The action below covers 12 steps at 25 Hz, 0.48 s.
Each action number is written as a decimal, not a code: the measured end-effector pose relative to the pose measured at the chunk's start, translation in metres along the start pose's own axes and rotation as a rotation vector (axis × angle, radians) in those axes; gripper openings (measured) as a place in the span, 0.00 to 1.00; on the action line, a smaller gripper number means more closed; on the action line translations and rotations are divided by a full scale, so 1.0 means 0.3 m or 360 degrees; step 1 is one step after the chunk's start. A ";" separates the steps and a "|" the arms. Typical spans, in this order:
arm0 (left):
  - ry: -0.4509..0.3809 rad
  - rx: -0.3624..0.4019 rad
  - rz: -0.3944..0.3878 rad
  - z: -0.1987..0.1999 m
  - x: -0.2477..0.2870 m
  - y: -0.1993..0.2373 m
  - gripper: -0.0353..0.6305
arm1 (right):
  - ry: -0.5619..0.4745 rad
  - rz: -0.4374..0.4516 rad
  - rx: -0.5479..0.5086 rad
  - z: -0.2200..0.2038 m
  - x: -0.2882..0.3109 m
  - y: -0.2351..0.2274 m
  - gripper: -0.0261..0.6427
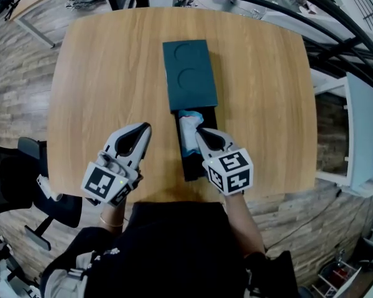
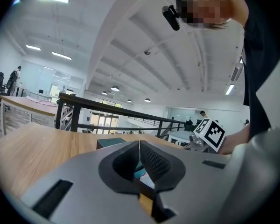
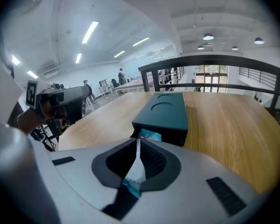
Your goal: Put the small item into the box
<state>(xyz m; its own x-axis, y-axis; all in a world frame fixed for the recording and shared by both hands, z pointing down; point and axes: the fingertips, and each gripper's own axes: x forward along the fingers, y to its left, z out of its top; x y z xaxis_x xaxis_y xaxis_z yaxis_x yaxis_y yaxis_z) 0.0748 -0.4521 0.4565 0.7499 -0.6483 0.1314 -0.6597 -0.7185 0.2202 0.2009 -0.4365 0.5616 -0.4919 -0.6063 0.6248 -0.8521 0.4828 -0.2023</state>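
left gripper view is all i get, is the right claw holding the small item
Observer: Yes, the right claw is shut on a white and blue packet.
Operator: where's the packet sit
Observer: Along the black tray that is pulled out of the teal box toward the person; I can't tell whether it rests in it.
Operator: how near is my left claw
Observer: The left claw is to the tray's left, apart from it.
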 end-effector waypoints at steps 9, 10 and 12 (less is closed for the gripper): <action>0.0045 0.0056 -0.0069 0.007 0.000 -0.067 0.09 | -0.0381 0.0017 0.0068 0.138 -0.164 0.035 0.09; 0.0045 0.0061 -0.0080 0.008 -0.001 -0.075 0.09 | -0.0422 0.0017 0.0070 0.151 -0.184 0.039 0.09; 0.0039 0.0074 -0.0101 0.015 -0.001 -0.090 0.09 | -0.0494 0.0024 0.0068 0.181 -0.221 0.052 0.09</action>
<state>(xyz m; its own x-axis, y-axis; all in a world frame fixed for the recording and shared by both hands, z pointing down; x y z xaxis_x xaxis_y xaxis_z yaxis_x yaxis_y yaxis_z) 0.0922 -0.4335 0.4461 0.7908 -0.5953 0.1421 -0.6121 -0.7691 0.1838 0.2106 -0.4230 0.4761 -0.5300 -0.7663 0.3631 -0.8478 0.4701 -0.2455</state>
